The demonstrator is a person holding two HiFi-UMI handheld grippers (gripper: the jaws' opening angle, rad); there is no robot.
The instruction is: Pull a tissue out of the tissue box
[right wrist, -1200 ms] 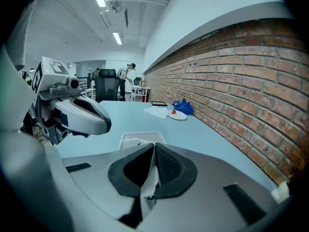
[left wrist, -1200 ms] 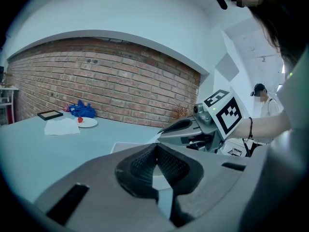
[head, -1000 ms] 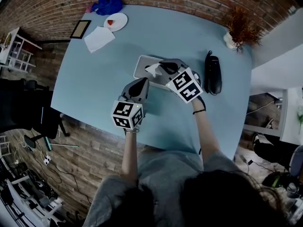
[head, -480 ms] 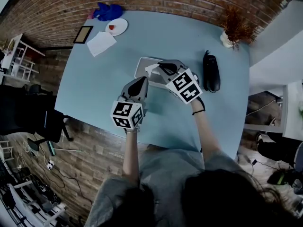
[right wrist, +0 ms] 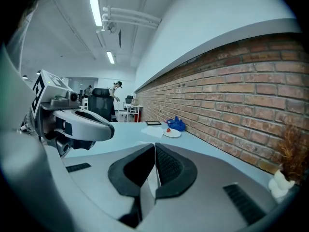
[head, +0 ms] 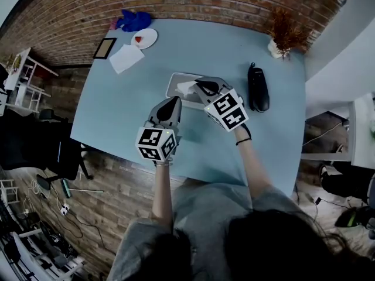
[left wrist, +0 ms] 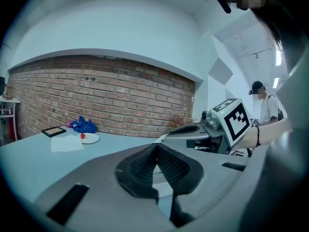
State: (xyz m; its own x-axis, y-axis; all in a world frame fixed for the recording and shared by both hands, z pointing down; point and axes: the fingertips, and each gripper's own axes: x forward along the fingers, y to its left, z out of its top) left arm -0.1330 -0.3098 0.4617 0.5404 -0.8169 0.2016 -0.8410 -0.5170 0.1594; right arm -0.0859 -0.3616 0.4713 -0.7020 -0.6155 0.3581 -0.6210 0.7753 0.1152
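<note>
little has shifted since a second ago: right gripper [head: 198, 85] stays clamped on the tissue [head: 186, 88], and the white tuft at its tip looks a bit fuller above the box [head: 175, 78].

right gripper view: pads closed, a thin white sheet pinched edge-on between them and running down toward the camera.

left gripper [head: 175, 102]: pads pressed together at the tips, nothing between them. its nose sits just beside the near edge of the box; contact with the box cannot be told. left gripper view shows the right gripper close ahead and to the right, marker cube up.

box lies flat near the middle of the pale blue tabletop [head: 123, 110], long side across the view. tissue rises from its top opening, right under the right gripper's tip.

other things on the tabletop:
- black phone [head: 258, 89], right of the box, apart from it.
- dried plant [head: 285, 35] in a small white pot, far right corner.
- white plate [head: 144, 38] with something red on it, far left.
- white paper [head: 126, 57] just beside the plate.
- blue cloth [head: 133, 21] by the brick wall.
- dark frame [head: 104, 48] near the left edge.
</note>
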